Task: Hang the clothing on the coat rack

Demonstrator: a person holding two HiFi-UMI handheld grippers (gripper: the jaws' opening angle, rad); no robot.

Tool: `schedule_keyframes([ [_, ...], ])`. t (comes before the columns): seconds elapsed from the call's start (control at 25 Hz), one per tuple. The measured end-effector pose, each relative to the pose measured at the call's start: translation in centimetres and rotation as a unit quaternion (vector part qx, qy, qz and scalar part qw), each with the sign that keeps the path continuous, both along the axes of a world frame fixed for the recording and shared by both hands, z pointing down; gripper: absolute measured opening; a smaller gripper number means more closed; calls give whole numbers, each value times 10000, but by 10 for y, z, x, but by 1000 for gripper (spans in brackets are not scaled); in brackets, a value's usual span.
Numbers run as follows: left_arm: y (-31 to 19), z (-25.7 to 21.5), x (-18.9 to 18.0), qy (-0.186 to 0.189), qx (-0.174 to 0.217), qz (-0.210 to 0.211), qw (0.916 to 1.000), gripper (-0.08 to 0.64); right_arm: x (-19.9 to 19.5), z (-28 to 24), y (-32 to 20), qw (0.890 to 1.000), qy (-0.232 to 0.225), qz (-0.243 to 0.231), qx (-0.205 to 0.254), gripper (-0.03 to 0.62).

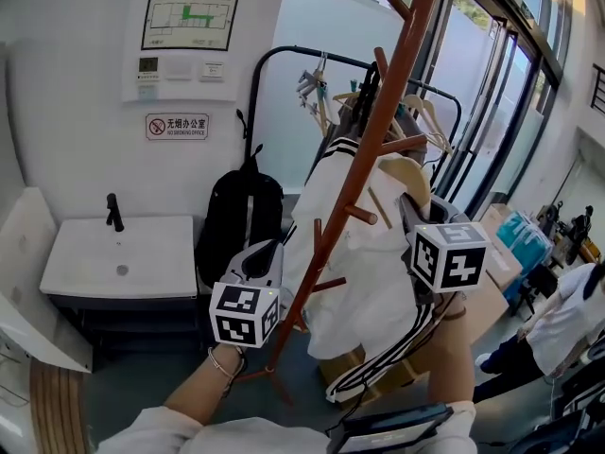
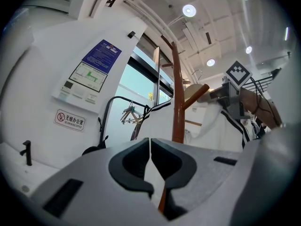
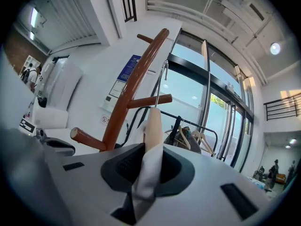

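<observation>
White wall (image 1: 85, 159) with notices fills the upper left of the head view. A sink (image 1: 123, 253) sits at lower left, a black backpack (image 1: 236, 220) beside it, and glass doors are on the right.

The brown coat rack (image 1: 378, 130) crosses the centre of the frame on a slant. The white, black-striped garment (image 1: 369, 282) hangs on a wooden hanger (image 3: 153, 121) at centre right, draped against the pole.

The right gripper (image 3: 150, 161) is clamped on the hanger's shoulder with a fold of white fabric pinched in. The left gripper (image 2: 150, 147) has its jaws together on nothing and sits low beside the pole.

**Hazards, as judged:**
- The wire hook (image 3: 155, 95) sits close to an upper peg (image 3: 150, 99), and I cannot tell whether it is seated. Letting go too soon would drop the garment.
- A lower peg (image 1: 364, 216) points into the cloth, so lifting could snag it.
- Nothing steadies the pole, so a sideways push from the hanger may rock the rack.
- Pinched fabric could drag the garment off the hanger on release.
</observation>
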State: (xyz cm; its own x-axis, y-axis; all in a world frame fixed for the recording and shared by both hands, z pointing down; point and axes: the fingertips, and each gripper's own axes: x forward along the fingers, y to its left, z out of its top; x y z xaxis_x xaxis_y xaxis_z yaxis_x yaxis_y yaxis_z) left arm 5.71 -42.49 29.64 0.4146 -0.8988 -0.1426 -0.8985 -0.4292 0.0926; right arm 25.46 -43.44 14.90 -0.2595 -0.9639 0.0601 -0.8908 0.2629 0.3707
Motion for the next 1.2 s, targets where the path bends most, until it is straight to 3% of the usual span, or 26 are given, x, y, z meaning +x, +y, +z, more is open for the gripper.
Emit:
schedule_keyframes([
  [0.36, 1, 14, -21, 46, -163, -211, 9996, 18, -30, 10, -10, 9989, 226, -351, -198, 74],
  [1.2, 8, 40, -33, 155, -393, -335, 9985, 18, -57, 38, -19, 9924, 691, -695, -738, 77],
])
